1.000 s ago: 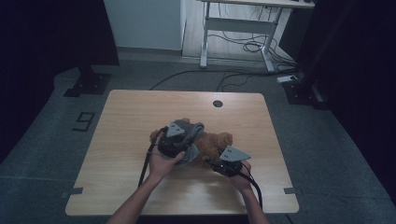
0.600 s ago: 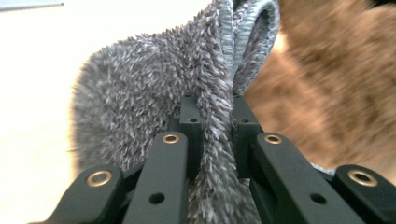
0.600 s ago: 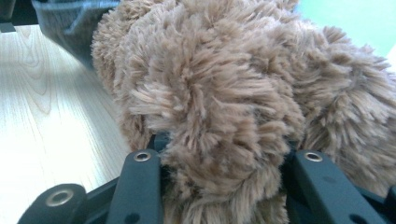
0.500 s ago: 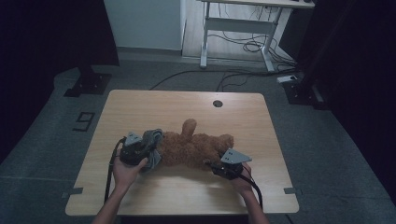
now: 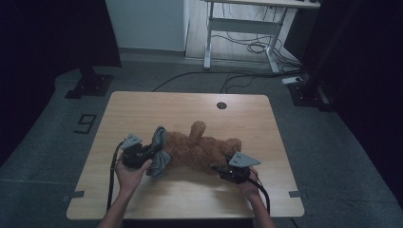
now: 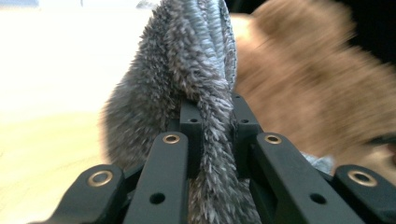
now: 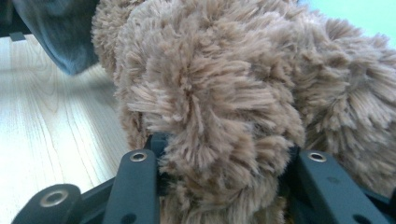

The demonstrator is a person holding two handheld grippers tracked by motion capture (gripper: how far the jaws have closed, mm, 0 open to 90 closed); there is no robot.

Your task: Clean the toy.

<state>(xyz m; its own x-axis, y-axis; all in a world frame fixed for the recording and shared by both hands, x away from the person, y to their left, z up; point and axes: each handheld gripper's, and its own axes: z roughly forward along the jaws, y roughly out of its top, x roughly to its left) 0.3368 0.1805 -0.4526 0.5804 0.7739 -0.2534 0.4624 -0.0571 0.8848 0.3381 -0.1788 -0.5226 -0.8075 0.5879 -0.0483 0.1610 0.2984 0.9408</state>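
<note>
**Grey cloth coming off the plush bear**

On the left, the left gripper (image 5: 151, 153) pinches a fold of grey fleece cloth (image 6: 187, 93) tight between its jaws; the cloth hangs bunched at the bear's left end, touching it. The brown bear (image 5: 202, 149) lies mid-table (image 5: 142, 109) on its side. At its right end the right gripper (image 5: 223, 171) straddles a plush limb (image 7: 215, 121), its jaws having just been opening, fur still between them.

The step looks like pulling the cloth free of the bear. Next, the left gripper should draw it farther left, clear of the fur, while the right keeps the bear from sliding.
</note>
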